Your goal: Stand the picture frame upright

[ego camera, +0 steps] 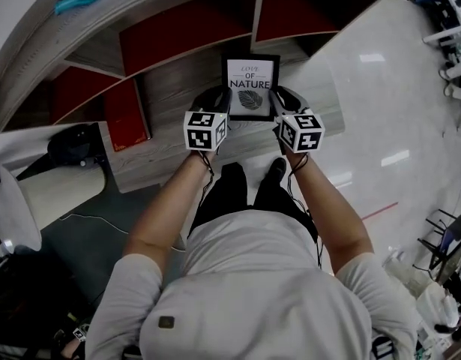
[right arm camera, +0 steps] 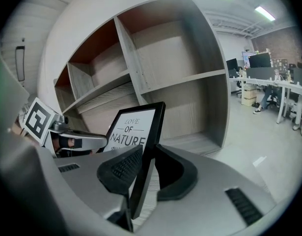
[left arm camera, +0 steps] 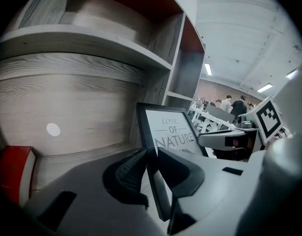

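Observation:
A black picture frame with a white print reading "LOVE OF NATURE" and a leaf stands nearly upright over the low wooden shelf. My left gripper is shut on the frame's left edge, one pad on each face. My right gripper is shut on the right edge the same way. In each gripper view the other gripper shows beyond the print. The frame's bottom edge is hidden behind the jaws.
A curved grey-wood shelving unit with red back panels rises behind the frame. A red block lies at the left of the shelf. The glossy floor spreads to the right, with desks and people far off.

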`<state>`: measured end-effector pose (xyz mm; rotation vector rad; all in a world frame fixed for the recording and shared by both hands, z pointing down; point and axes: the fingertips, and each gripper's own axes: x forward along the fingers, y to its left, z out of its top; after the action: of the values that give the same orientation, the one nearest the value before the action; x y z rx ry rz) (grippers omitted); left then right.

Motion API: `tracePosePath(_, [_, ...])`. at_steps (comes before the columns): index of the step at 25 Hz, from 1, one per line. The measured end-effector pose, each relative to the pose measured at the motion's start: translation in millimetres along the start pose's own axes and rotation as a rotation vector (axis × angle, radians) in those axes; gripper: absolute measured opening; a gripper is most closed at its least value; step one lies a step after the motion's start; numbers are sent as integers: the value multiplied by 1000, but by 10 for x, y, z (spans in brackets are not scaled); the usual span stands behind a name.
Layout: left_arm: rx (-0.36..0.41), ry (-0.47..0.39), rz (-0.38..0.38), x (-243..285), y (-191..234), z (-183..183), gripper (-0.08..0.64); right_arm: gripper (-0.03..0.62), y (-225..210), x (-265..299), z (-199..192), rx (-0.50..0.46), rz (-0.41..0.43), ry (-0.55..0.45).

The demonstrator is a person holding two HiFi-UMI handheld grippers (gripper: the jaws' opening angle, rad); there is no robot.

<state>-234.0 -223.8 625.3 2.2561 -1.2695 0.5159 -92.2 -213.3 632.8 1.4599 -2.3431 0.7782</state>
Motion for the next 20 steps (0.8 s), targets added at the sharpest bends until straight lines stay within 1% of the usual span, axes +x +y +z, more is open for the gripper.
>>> tracePosePath(4, [-9,-2,-13,153,97,-1,89,89,-60,135,20,4,-18,-19])
tracePosePath(9, [-6,19,-35,340,189,-68,87,84,-157,286,-35,31,-39,-26])
tracePosePath(20, [16,62,-44,750,390,-118,87,92,-352,648,-152,69,-67,15])
